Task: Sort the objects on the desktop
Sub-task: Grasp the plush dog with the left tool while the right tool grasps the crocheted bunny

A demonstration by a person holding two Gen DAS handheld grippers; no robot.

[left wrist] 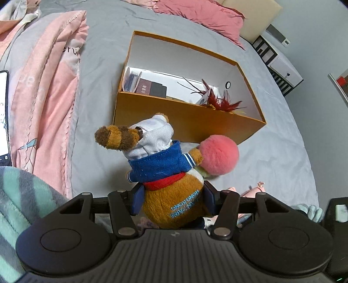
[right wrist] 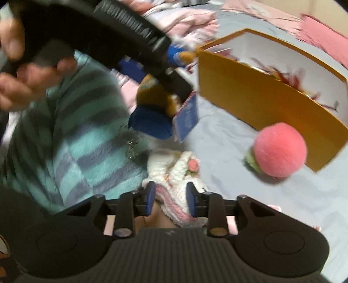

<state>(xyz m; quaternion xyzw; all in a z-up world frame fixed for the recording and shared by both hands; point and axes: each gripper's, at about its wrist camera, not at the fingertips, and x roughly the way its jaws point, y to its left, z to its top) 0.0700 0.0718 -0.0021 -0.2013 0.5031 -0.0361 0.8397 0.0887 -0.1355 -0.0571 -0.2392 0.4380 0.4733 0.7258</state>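
Observation:
My left gripper is shut on a brown plush toy in a blue jacket and white hood, held above the grey bed just short of the orange box. The toy also shows in the right wrist view with a blue tag. My right gripper is shut on a white and pink knitted item with a pink flower. A pink pom-pom ball lies against the box's near wall; it also shows in the right wrist view.
The orange box holds booklets and red feathers. A pink quilt lies at the left, a pink pillow at the back. A phone sits at the far left. My striped teal sleeve fills the left.

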